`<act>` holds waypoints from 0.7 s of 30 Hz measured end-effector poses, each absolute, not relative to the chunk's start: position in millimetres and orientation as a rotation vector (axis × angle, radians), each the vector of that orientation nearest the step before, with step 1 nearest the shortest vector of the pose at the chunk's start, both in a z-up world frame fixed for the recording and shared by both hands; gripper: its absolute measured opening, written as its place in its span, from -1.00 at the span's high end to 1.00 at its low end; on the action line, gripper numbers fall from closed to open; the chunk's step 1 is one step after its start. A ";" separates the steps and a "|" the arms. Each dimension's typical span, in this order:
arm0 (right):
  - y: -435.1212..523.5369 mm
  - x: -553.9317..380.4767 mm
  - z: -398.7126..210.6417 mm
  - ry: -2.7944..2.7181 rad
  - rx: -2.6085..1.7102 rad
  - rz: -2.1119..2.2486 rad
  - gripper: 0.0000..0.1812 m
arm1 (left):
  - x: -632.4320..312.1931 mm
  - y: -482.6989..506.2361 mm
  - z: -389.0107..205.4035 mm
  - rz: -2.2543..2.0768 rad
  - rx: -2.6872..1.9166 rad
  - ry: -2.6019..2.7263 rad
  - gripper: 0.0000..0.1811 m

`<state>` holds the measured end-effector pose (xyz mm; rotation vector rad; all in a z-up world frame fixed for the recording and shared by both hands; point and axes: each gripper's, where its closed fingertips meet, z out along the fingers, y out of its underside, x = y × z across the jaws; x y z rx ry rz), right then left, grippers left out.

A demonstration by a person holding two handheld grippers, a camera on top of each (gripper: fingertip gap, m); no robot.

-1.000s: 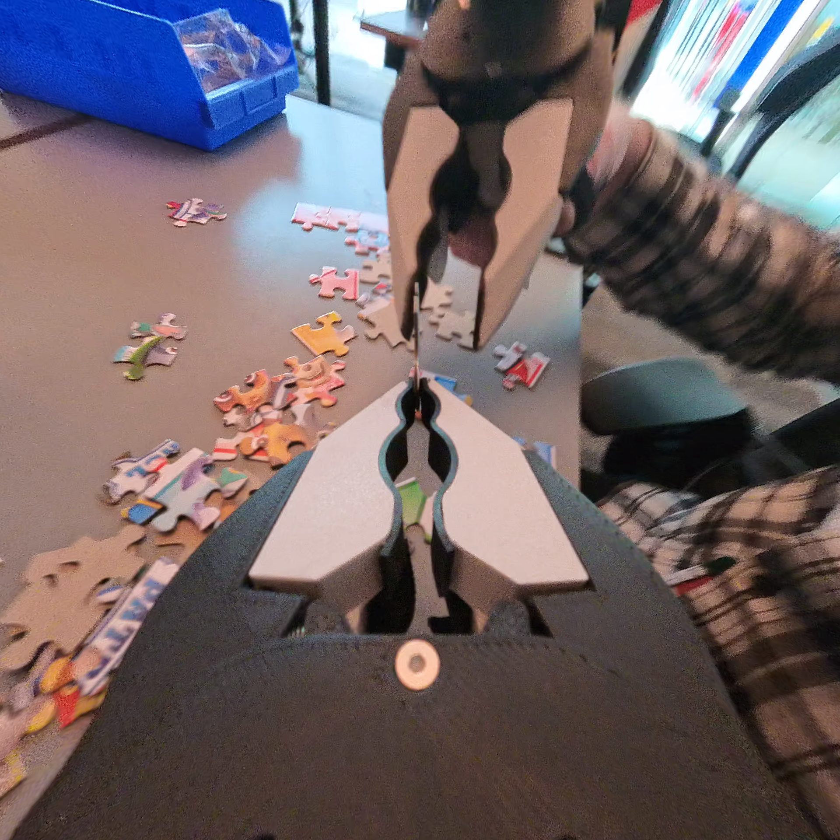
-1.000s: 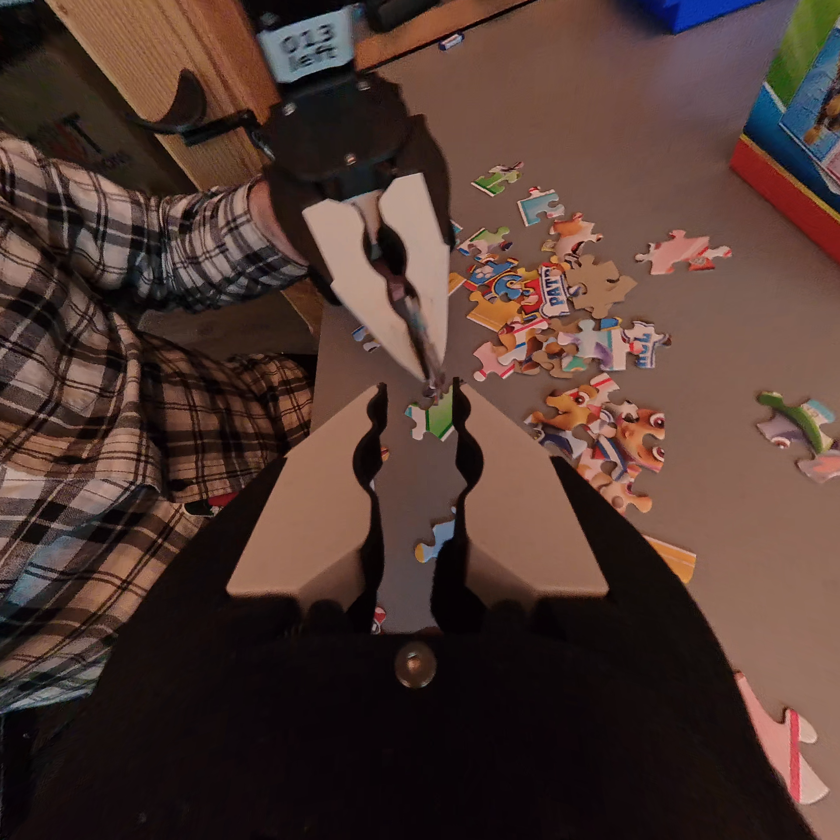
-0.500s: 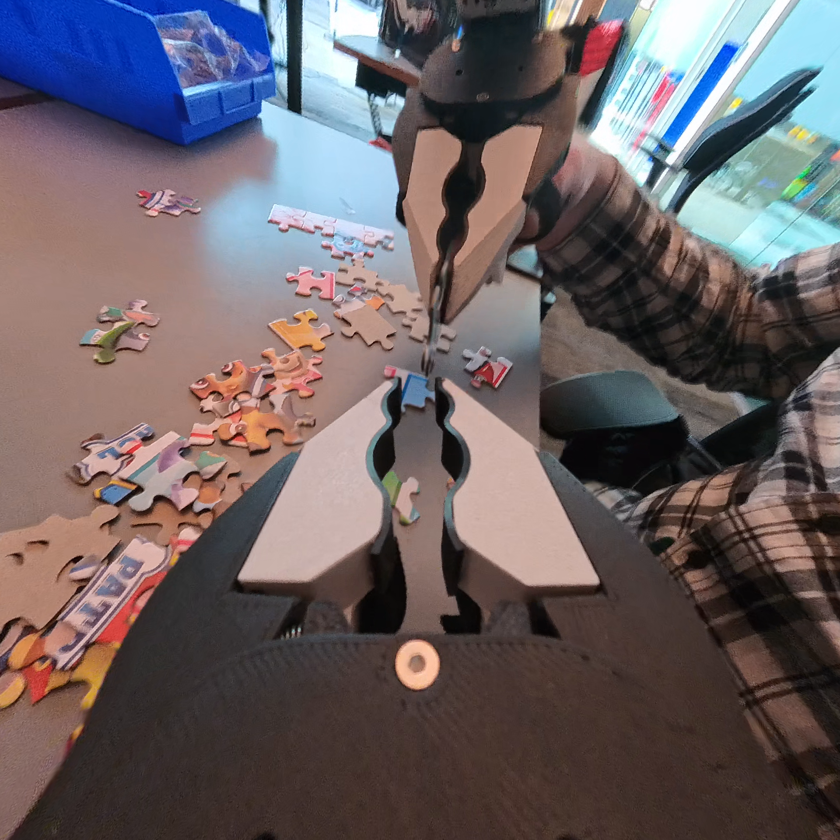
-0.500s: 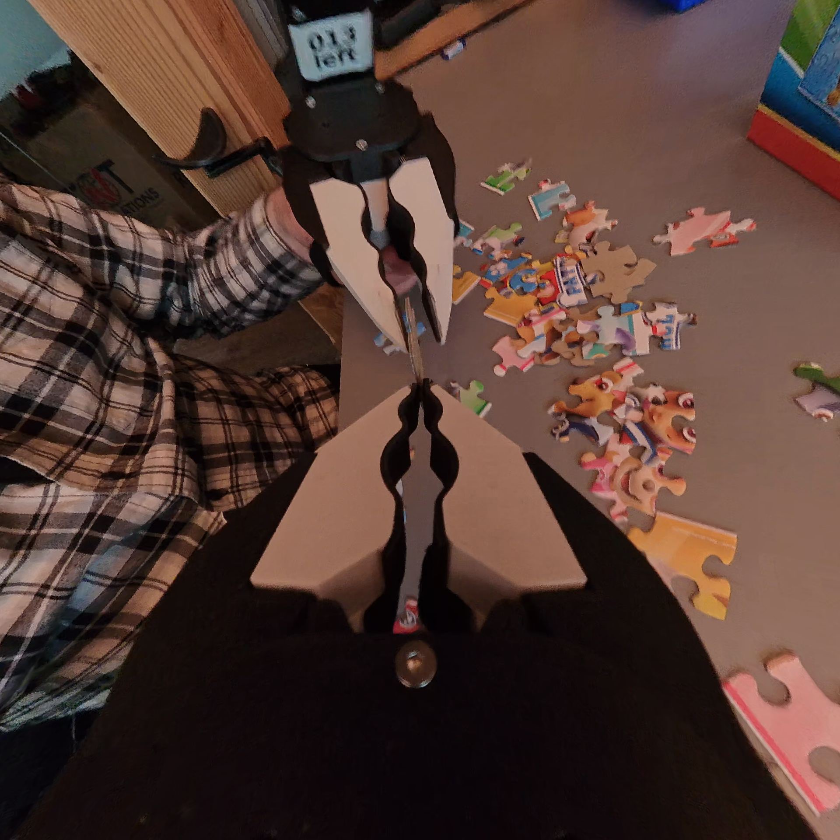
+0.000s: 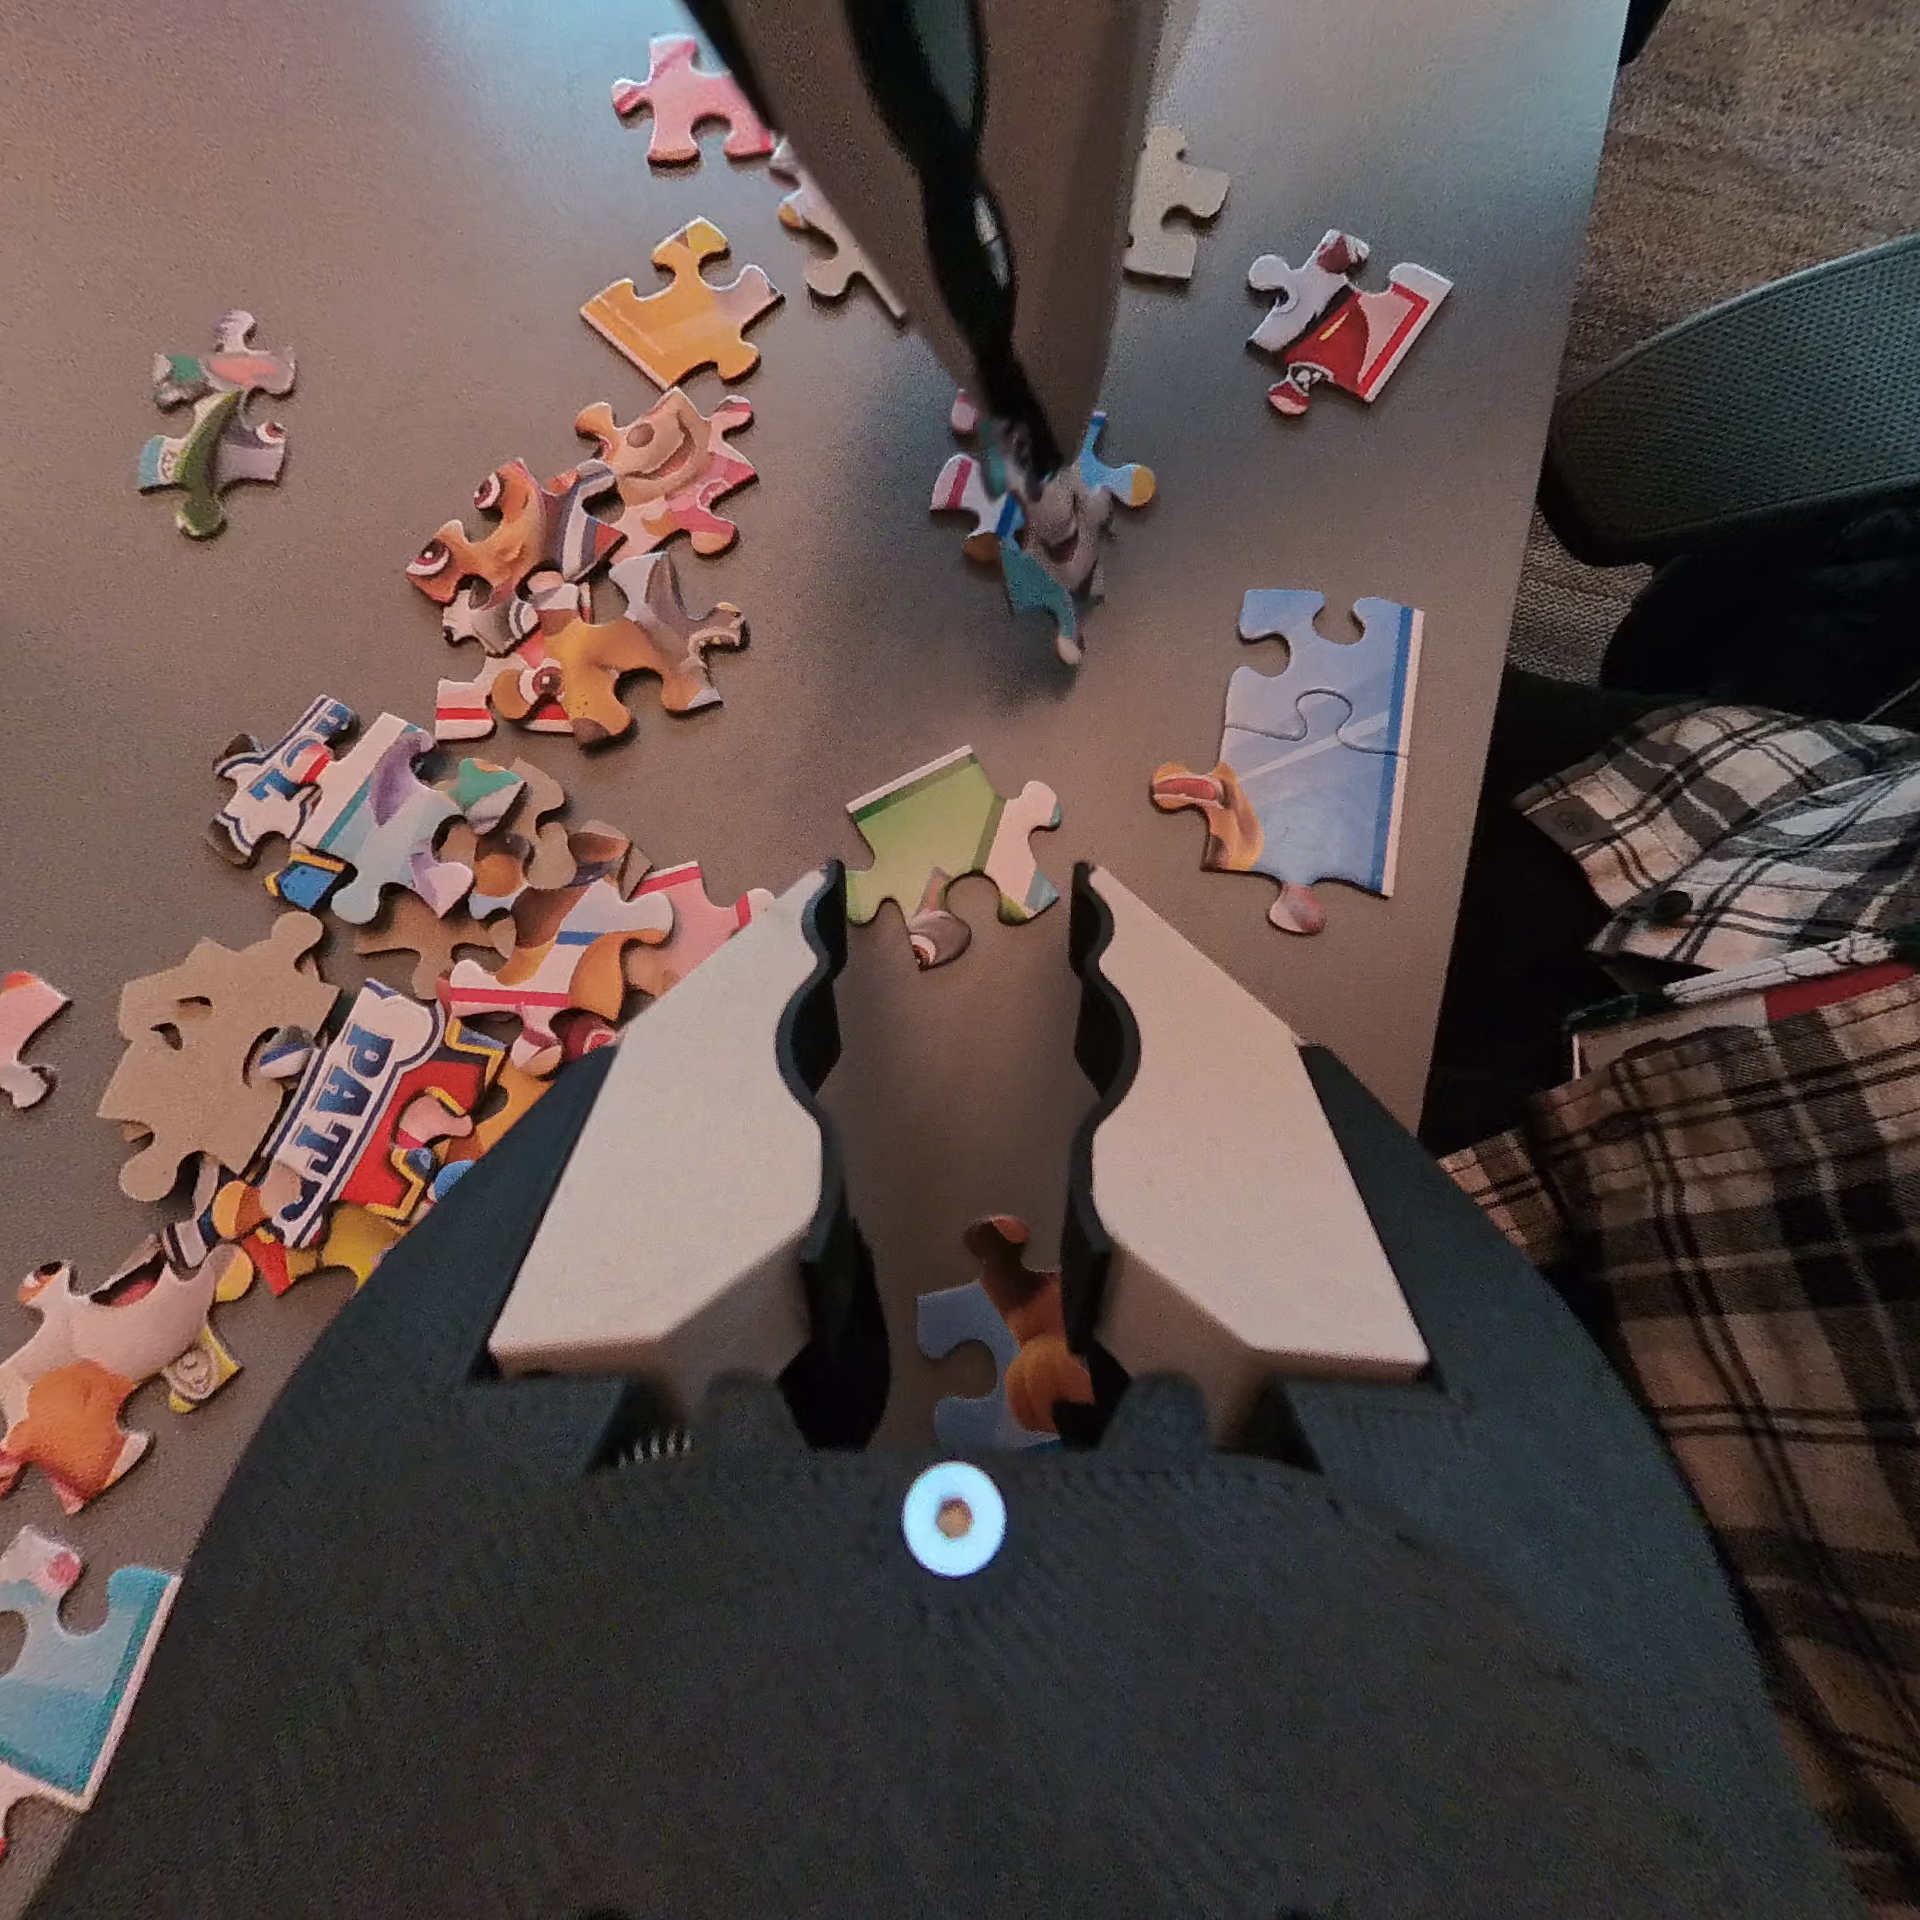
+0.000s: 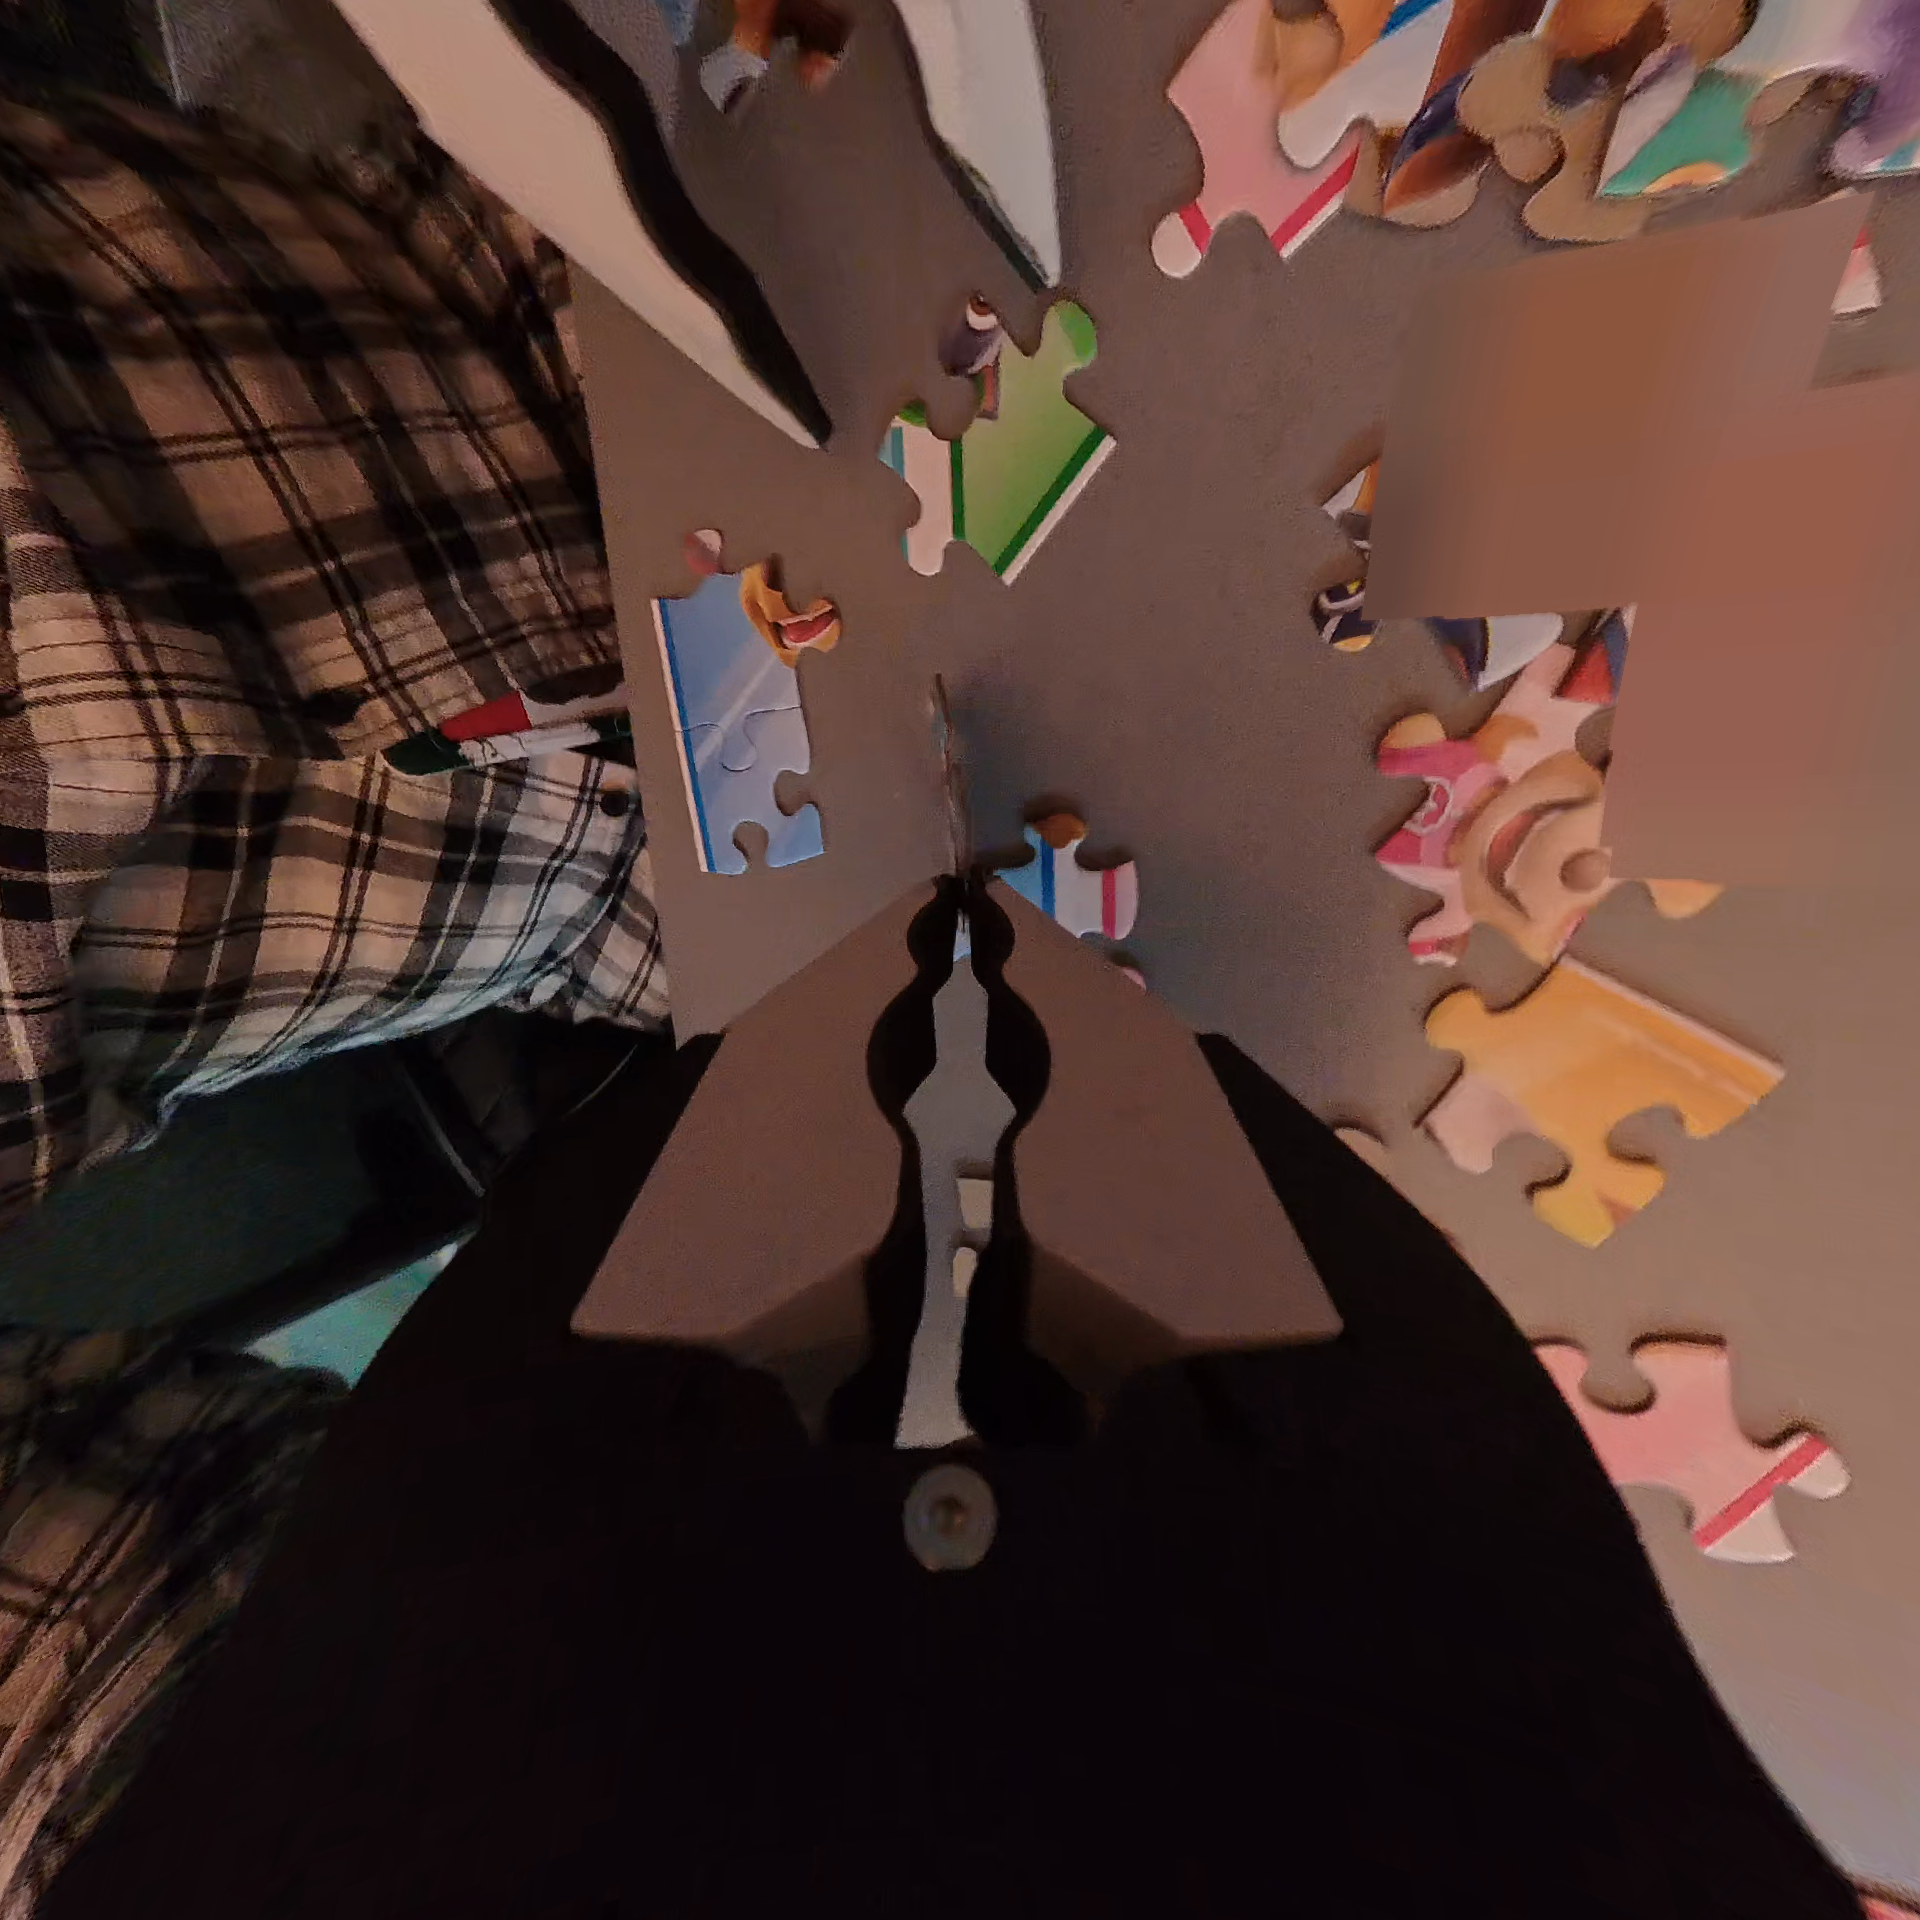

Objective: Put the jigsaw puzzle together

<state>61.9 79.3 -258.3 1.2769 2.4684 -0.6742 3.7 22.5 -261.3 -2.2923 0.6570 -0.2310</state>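
Note:
My right gripper (image 6: 958,885) is shut on a jigsaw piece (image 6: 948,769) and holds it edge-on, low over the grey table (image 6: 1195,675). In the left wrist view the right gripper (image 5: 1029,447) comes down from the top with that piece (image 5: 1044,551) hanging at its tips, over a striped piece (image 5: 971,494). My left gripper (image 5: 956,894) is open and empty, its tips on either side of a green piece (image 5: 940,836) lying flat. Two joined blue pieces (image 5: 1320,748) lie to the right near the table edge. The left gripper's fingers (image 6: 582,156) show at the top of the right wrist view.
Several loose and partly joined colourful pieces (image 5: 582,592) lie left of the grippers, some face down (image 5: 197,1049). A yellow piece (image 6: 1590,1091) and a pink piece (image 6: 1694,1444) lie to my right. The table edge (image 5: 1496,727) and a person's plaid shirt (image 5: 1714,1195) are close by. My right fingertips sit around 9 cm from my left ones.
The piece passed from my left gripper to my right one, which shut on it. The left gripper opened wide. Both grippers dropped close to the table.

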 end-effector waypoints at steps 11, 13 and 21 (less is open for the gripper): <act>97.2 22.5 -268.7 2.641 1.380 -0.523 0.74 | -8.5 24.9 -275.3 -0.229 -2.328 0.638 0.57; 101.7 30.1 -267.9 2.673 1.410 -0.510 0.71 | -11.3 25.7 -275.2 -0.228 -2.328 0.627 0.62; 112.8 58.3 -276.3 2.774 1.492 -0.515 0.61 | -22.7 20.6 -274.6 -0.144 -2.369 0.647 0.58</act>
